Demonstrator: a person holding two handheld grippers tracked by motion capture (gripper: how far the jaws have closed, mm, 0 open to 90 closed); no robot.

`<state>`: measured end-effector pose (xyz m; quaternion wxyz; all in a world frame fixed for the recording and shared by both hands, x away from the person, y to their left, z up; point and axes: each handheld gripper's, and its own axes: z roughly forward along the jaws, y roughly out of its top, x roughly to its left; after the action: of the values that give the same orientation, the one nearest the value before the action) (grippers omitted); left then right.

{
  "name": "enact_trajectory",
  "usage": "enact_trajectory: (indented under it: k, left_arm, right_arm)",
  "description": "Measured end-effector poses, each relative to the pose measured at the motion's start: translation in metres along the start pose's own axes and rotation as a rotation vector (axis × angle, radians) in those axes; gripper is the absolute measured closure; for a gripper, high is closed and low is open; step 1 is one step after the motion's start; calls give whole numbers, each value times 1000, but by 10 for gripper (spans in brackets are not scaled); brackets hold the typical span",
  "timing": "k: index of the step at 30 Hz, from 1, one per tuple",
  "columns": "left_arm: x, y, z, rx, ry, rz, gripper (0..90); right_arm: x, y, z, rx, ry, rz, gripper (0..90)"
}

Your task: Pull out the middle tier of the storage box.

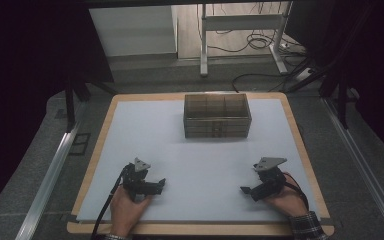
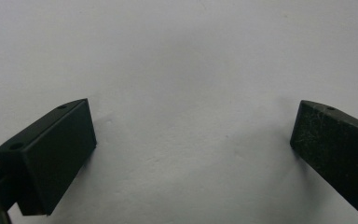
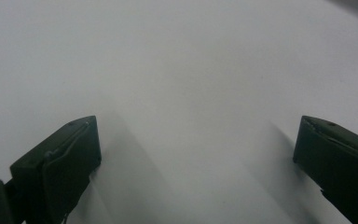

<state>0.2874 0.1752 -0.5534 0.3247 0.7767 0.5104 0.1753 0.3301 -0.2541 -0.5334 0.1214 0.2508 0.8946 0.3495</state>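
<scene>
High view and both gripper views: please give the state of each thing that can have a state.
Left gripper: open, holding nothing, low over the white mat.
Right gripper: open, holding nothing, low over the mat.
Wooden box: upright at the mat's far side, open on top, its compartments apparently empty.

- Left gripper point(image 1: 156, 186): held in the left hand point(image 1: 128, 204), jaws pointing toward the right gripper, spread wide with nothing between them; grey three-cornered plate on top, cable trailing back past the wrist
- Right gripper point(image 1: 246, 190): held in the right hand point(image 1: 285, 199), jaws pointing toward the left gripper, spread wide, nothing between them; grey plate on top; plaid sleeve at the wrist
</scene>
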Motion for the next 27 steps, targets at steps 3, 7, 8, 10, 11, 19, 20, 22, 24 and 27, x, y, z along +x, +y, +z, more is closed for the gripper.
enact_trajectory:
  k: [3, 7, 8, 10, 11, 19, 20, 22, 24, 27]
  left_arm:
    - [0, 0, 0, 0, 0, 0, 0]
    - [0, 0, 0, 0, 0, 0, 0]
    - [0, 0, 0, 0, 0, 0, 0]
    - [0, 0, 0, 1, 0, 0, 0]
    - [0, 0, 0, 0, 0, 0, 0]
    - [0, 0, 0, 0, 0, 0, 0]
    - [0, 0, 0, 0, 0, 0, 0]
    - [0, 0, 0, 0, 0, -1, 0]
    - [0, 0, 0, 1, 0, 0, 0]
    - [0, 0, 0, 0, 0, 0, 0]
  right_arm:
    - [1, 0, 0, 0, -2, 3, 11]
    - [1, 0, -1, -3, -3, 4, 34]
    - [2, 0, -2, -3, -4, 3, 42]
    - [2, 1, -2, 2, -4, 4, 61]
    - [2, 2, -3, 6, -4, 5, 71]
    - [2, 7, -6, 14, -16, -7, 95]
    - [2, 8, -7, 14, -17, -10, 98]
    - [2, 10, -8, 12, -21, -14, 112]
    - [2, 13, -8, 18, -19, -22, 123]
    - [3, 16, -9, 24, -26, -37, 142]
